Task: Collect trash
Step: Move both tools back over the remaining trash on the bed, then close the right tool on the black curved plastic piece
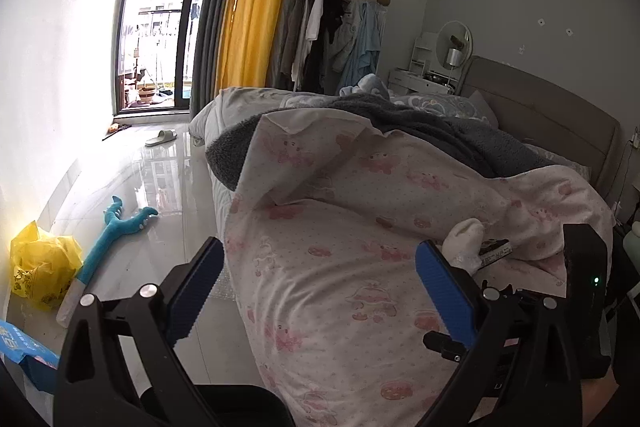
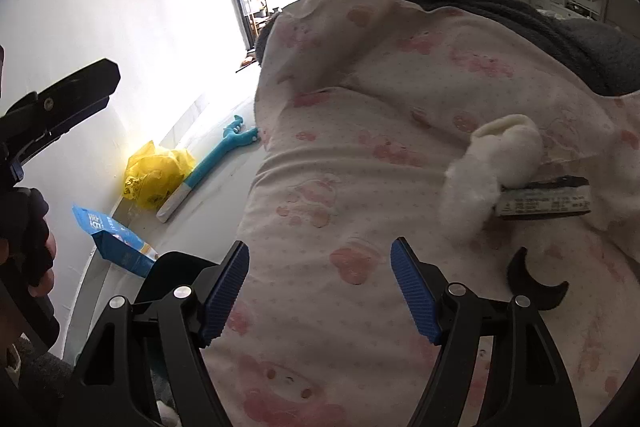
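A crumpled white tissue wad (image 2: 488, 167) lies on the pink-patterned duvet (image 2: 360, 187), on top of a small dark box with a label (image 2: 548, 201). A black crescent-shaped piece (image 2: 534, 287) lies on the duvet nearer me. The tissue (image 1: 466, 241) and box (image 1: 496, 251) also show in the left wrist view. My right gripper (image 2: 320, 291) is open and empty, just short of and left of the tissue. My left gripper (image 1: 320, 287) is open and empty over the duvet's edge. On the floor lie a yellow plastic bag (image 1: 40, 267) and a blue carton (image 2: 116, 243).
A blue toy stick (image 1: 112, 231) lies on the glossy floor (image 1: 160, 179) by the white wall. A slipper (image 1: 160, 137) lies near the balcony door. A grey blanket (image 1: 440, 131) covers the bed's far part. The headboard (image 1: 540, 115) and a clothes rack (image 1: 332, 27) stand behind.
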